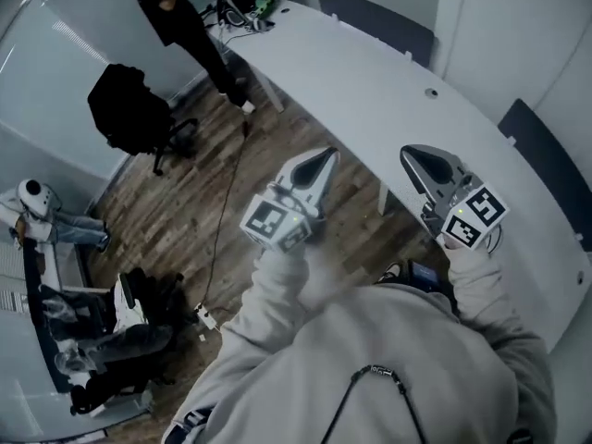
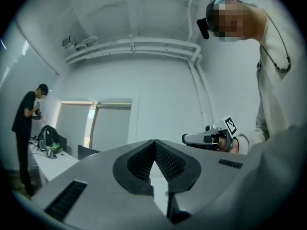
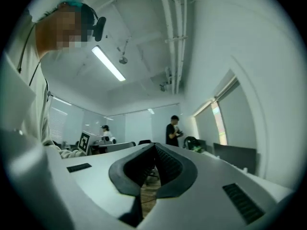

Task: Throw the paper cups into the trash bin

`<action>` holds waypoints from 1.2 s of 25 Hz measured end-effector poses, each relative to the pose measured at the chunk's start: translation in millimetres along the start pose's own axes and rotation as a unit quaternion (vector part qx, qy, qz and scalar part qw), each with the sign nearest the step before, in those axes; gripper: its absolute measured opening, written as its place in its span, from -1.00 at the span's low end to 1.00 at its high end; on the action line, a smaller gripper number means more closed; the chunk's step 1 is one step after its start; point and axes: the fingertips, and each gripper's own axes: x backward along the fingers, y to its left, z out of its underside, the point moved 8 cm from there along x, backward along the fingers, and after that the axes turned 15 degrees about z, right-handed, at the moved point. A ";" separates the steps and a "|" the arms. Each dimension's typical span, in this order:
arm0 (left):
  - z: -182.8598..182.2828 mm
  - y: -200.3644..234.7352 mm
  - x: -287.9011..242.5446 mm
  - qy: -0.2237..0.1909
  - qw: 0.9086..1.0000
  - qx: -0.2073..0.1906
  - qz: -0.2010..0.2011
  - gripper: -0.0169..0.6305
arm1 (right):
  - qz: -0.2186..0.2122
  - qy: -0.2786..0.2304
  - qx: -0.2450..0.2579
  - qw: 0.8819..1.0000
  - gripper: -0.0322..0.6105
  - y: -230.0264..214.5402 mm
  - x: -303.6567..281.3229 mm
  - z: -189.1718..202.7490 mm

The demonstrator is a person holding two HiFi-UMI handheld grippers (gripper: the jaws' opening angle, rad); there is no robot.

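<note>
Wood floor [image 1: 208,169] beside long white surface [image 1: 370,72]; above, left gripper [image 1: 325,156] and right gripper [image 1: 410,154], jaws pressed together, nothing between.

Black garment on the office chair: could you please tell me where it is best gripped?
Probably pinch the top fold of the black garment, coming from above: it drapes over the back of the office chair, so lifting upward should free it.

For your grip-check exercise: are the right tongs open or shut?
Shut: in the right gripper view the right tongs meet at their tips, nothing between.
</note>
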 end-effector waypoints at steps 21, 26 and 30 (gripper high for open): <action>45.4 -16.1 -403.2 0.019 0.960 0.009 0.279 -0.95 | 0.262 -0.035 -0.005 0.965 -0.84 -264.1 151.0 -35.5; 55.1 10.8 -418.4 0.025 0.961 0.013 0.277 -0.95 | 0.253 -0.020 -0.004 0.967 -0.84 -289.3 119.3 -32.9; 71.0 42.4 -428.7 0.039 0.961 0.035 0.271 -0.95 | 0.255 0.009 -0.014 0.967 -0.84 -315.4 90.5 -22.4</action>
